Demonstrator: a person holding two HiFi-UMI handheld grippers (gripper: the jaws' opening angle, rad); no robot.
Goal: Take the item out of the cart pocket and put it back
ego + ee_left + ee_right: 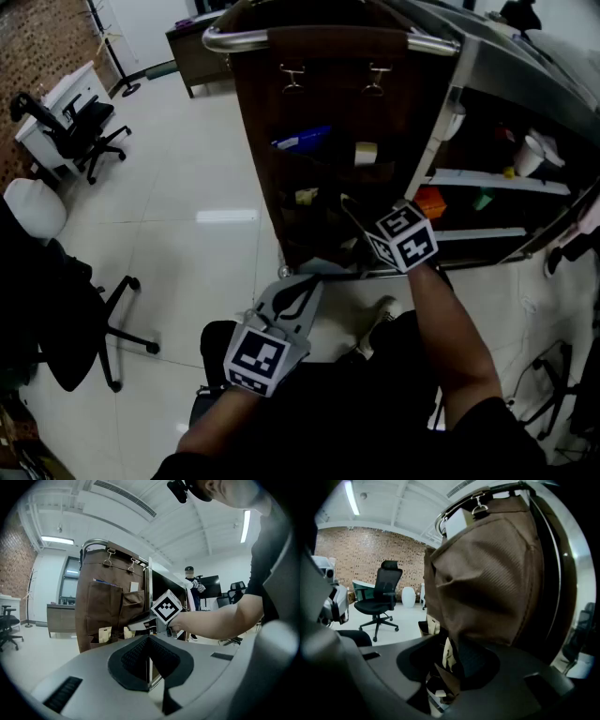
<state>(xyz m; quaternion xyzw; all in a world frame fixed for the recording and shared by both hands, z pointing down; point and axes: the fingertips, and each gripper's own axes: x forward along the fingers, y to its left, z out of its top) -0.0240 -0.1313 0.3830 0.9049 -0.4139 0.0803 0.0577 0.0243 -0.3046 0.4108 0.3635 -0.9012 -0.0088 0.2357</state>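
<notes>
A brown fabric organizer (309, 94) with pockets hangs on the end of a cart. Its upper pockets hold a blue item (302, 140) and a white roll (366, 153). A cream packet (307, 197) sits in a lower pocket. My right gripper (349, 211) reaches into a lower pocket beside it. In the right gripper view its jaws (450, 660) stand wide apart around a cream packet (446, 652) under the pocket fabric (487, 588), and the pads are not pressing it. My left gripper (302, 286) hangs back below the cart, shut and empty (149, 641).
The cart's shelves (497, 180) at the right carry an orange thing (429, 202) and a white cup (530, 155). Black office chairs (84, 131) stand on the tiled floor at the left. A person (190, 585) stands far behind the cart.
</notes>
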